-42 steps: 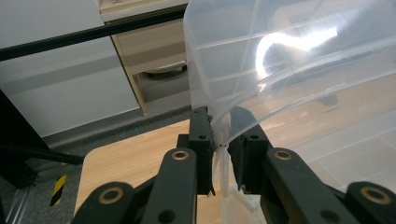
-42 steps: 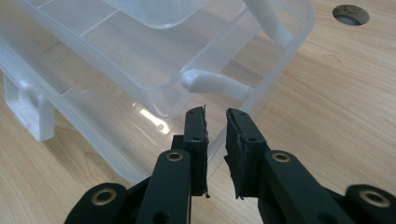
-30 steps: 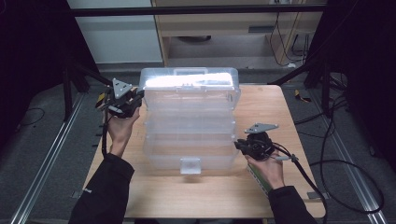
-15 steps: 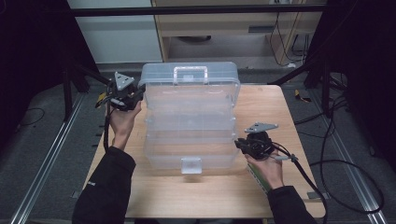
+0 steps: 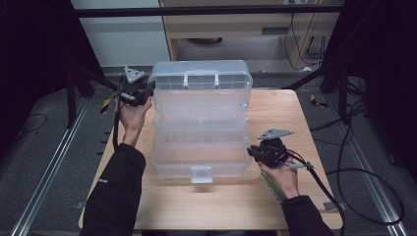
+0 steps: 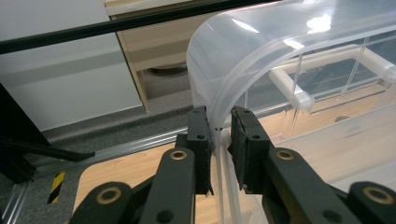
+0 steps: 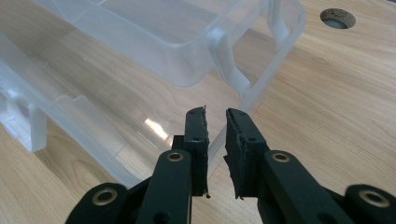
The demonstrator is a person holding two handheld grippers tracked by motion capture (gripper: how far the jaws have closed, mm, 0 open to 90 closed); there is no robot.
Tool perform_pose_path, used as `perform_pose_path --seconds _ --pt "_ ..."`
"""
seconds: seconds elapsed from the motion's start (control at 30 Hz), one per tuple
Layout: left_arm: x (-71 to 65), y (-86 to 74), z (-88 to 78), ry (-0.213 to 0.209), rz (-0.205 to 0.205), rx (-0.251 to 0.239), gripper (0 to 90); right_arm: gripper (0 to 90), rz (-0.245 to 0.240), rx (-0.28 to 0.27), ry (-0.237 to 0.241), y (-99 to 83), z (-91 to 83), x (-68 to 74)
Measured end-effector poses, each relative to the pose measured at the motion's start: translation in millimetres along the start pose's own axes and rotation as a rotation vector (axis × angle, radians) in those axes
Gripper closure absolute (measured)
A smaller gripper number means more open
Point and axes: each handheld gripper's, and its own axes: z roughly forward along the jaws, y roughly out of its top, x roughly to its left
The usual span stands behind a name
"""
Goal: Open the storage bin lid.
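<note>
Lab: black frame rails (image 5: 206,10), trailing cables (image 5: 354,172), wooden table (image 5: 275,113), grey floor.

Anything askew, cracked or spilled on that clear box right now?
Nothing stands out. The clear box sits square on the table, lid raised, with the left gripper clamped on its edge and the right gripper on the base rim. No cracks or spills visible.
</note>
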Motion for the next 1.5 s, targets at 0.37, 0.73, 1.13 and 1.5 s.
perform_pose_path --seconds 0.37,0.73,1.13,1.5 --pt "6.3 6.3 22.4 -0.004 -0.016 0.018 77.1 78.6 0.005 0.003 0.005 0.5 0.1 -0.9" --pt "6.9 10.5 44.2 0.028 0.002 0.044 75.9 78.5 0.005 0.007 0.006 0.7 0.2 -1.0" --pt "8.4 11.6 62.9 0.036 -0.004 0.063 75.5 78.1 0.004 0.005 0.001 0.7 1.0 -0.4" --pt "12.2 8.2 78.8 0.046 -0.037 0.079 75.6 78.0 0.003 0.006 0.000 0.7 0.9 0.1"
